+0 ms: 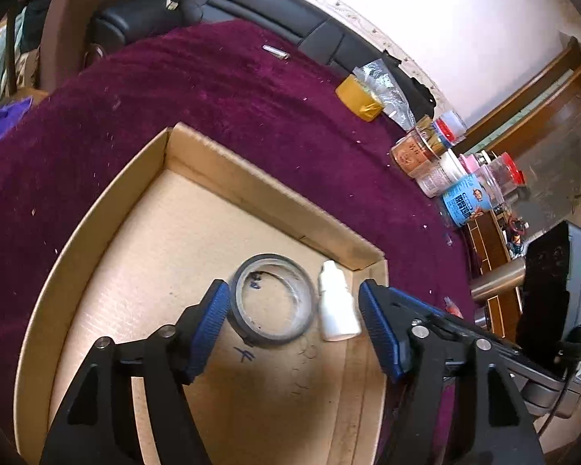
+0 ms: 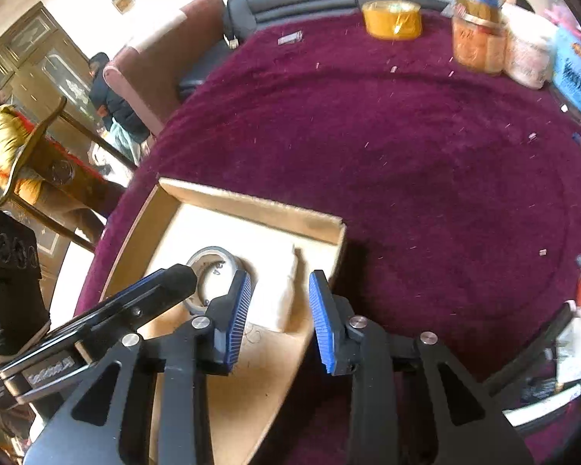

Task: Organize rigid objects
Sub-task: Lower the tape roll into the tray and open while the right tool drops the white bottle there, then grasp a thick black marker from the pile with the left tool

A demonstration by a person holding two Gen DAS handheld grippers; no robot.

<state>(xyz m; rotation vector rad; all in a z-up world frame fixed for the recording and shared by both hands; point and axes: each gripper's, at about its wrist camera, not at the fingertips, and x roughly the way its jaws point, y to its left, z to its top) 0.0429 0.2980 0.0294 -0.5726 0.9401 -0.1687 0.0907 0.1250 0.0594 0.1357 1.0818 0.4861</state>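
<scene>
Inside shallow cardboard tray (image 1: pixel 251 190), near its far right corner: grey tape roll (image 1: pixel 272 299) lying flat, and just beside it on the right a small white dropper bottle (image 1: pixel 337 306) lying on its side, cap toward the tray's far wall. Cannot tell whether roll and bottle touch. In the right wrist view bottle washed out by glare, only a pale block beside the roll; roll there partly covered by a black finger of the other gripper.

Left gripper (image 1: pixel 294 312) hanging over both items, blue pads apart, nothing pressed between them; roll close to the left pad, bottle close to the right pad, neither visibly touched. Right gripper (image 2: pixel 279 312) over the tray's right edge, pads apart with a moderate gap and nothing clamped; bottle's pale shape just beyond the gap, slightly toward the left pad. Lower part of tray cut off by gripper bodies in both views.

Tray resting on dark purple table cloth (image 1: pixel 213 89). Along the table's far edge: yellow tape roll (image 1: pixel 358 99), then a cluster of jars and bottles (image 1: pixel 437 166) toward the far right edge, labels blurred. Small metallic piece (image 1: pixel 275 51) alone near the far edge, not identifiable. Black sofa (image 1: pixel 259 7) behind the table. At right edge of the right wrist view, red and white things smeared, not readable.
</scene>
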